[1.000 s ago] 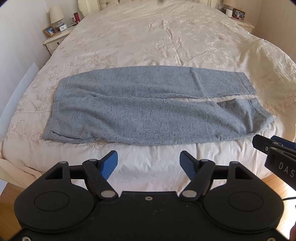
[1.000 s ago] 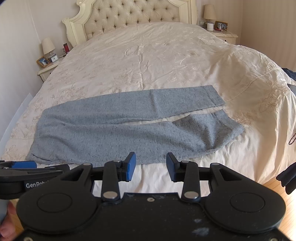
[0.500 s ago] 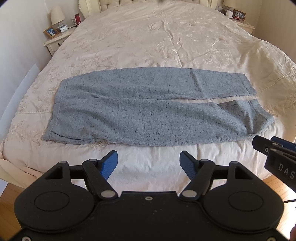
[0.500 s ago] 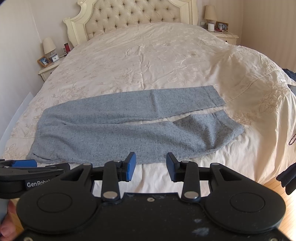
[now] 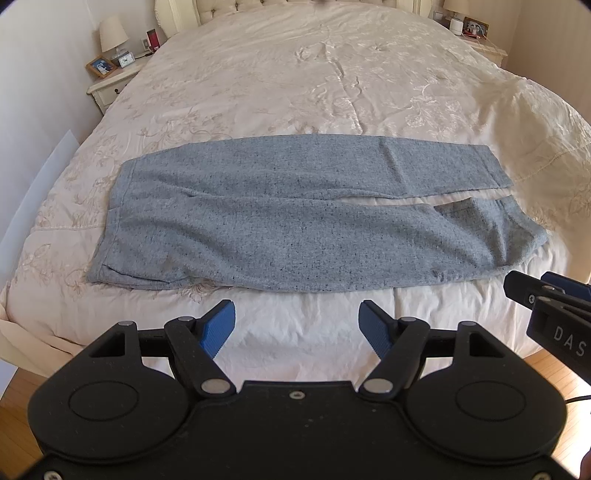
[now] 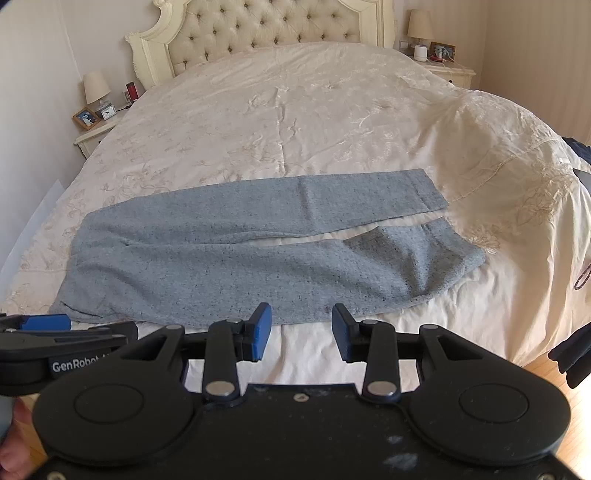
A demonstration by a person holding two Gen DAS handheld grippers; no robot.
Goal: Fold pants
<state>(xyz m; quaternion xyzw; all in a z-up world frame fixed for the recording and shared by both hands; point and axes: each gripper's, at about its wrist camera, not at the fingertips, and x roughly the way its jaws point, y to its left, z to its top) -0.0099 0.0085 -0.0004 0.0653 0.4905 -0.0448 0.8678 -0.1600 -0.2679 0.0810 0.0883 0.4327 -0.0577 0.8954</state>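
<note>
I'm looking down a bedroom: a cream bed (image 6: 332, 122) with a tufted headboard (image 6: 266, 33), a nightstand (image 6: 92, 134) with a lamp (image 6: 96, 88) far off to the left of my jaws and another nightstand (image 6: 452, 72) far off to the right. The pants (image 5: 295, 218) lie flat across the near end of the bed, just ahead of both sets of jaws, waistband out past the left jaws, cuffs out past the right jaws. The two legs sit side by side with a thin gap opening toward the cuffs; the near leg's cuff end is a bit rumpled and turned. As I judge it, nothing is folded yet: the pants are only spread out, and the whole job is left, leg over leg and then end to end. My left gripper (image 5: 297, 319) hangs short of the near hem with its jaws wide apart and nothing between them; my right gripper (image 6: 301, 325) sits likewise, jaws parted and empty, at the near edge of the cloth. The bed around the pants looks free of clutter; some dark clothing (image 6: 570, 356) hangs off to the right of the right jaws, off the bed, and I don't expect it to interfere. The rumpled cuff is the one thing I'd smooth first.
</note>
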